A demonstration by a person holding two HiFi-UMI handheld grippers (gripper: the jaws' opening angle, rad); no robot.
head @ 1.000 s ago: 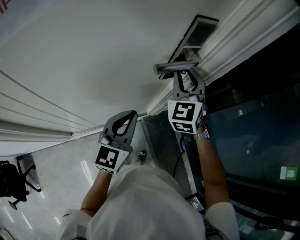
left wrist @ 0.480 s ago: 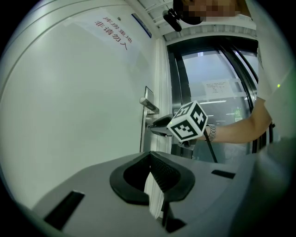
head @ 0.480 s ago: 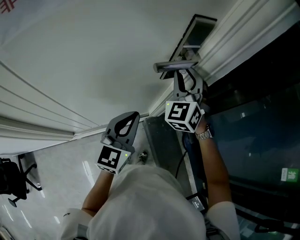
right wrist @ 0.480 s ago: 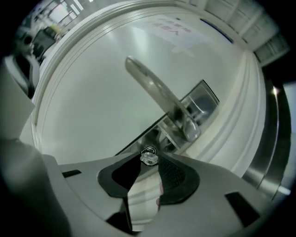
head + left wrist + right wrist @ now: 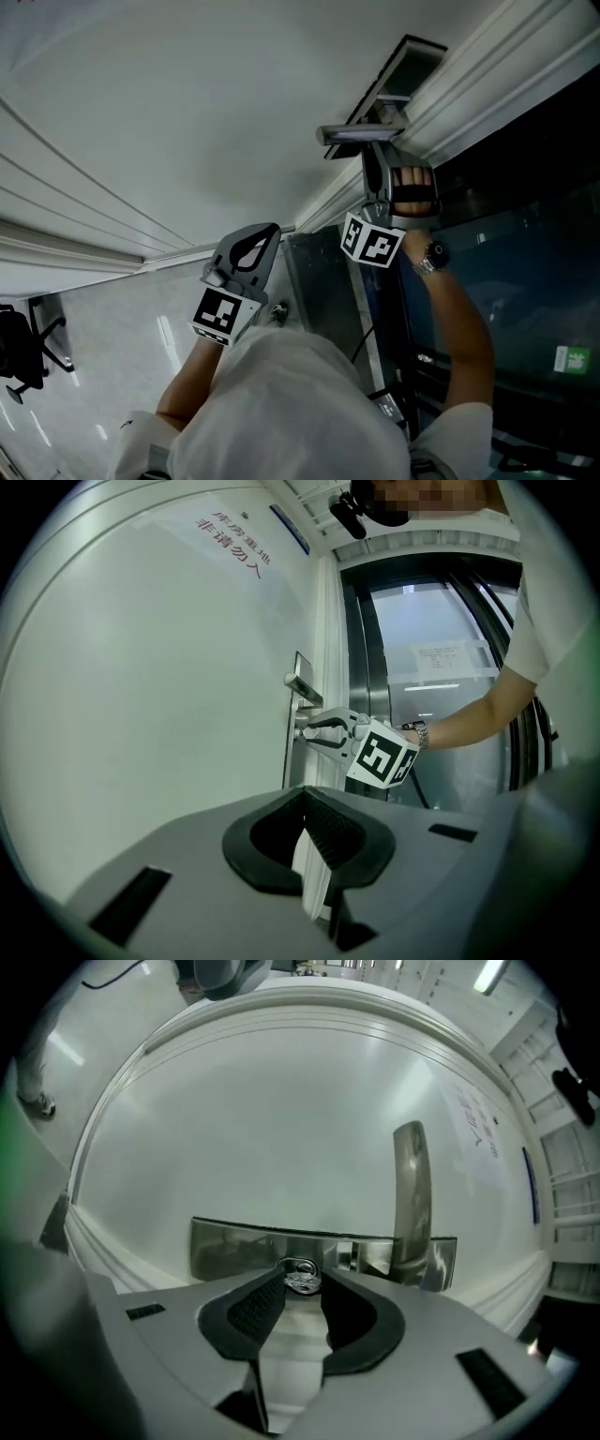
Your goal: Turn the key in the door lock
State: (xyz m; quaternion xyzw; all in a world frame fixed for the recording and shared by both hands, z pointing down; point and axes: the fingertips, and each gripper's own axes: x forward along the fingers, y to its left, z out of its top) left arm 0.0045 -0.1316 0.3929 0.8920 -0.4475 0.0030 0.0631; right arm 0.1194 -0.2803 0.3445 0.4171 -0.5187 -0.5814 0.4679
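**Key-turning at a door lock.** The key sits in the lock plate at the latch edge of the door, just below the handle.

The right gripper meets the door square-on. Its jaws have just been opening a little, yet the key's bow lies between them and both pads touch it, so the grip holds. This head-on hold probably lines the gripper's long axis up with the key's, so that a roll of the wrist alone turns it. The tilted marker cube fits such a roll.

The left gripper, jaws together on nothing, hangs near the door's face, well apart from the lock. It appears spare, since the turn needs one hand only.

The door is plain white with raised mouldings and a red-lettered notice. Along its latch edge runs a white frame, then dark glass. The glossy tiled floor carries an office chair at its left edge in the head view.
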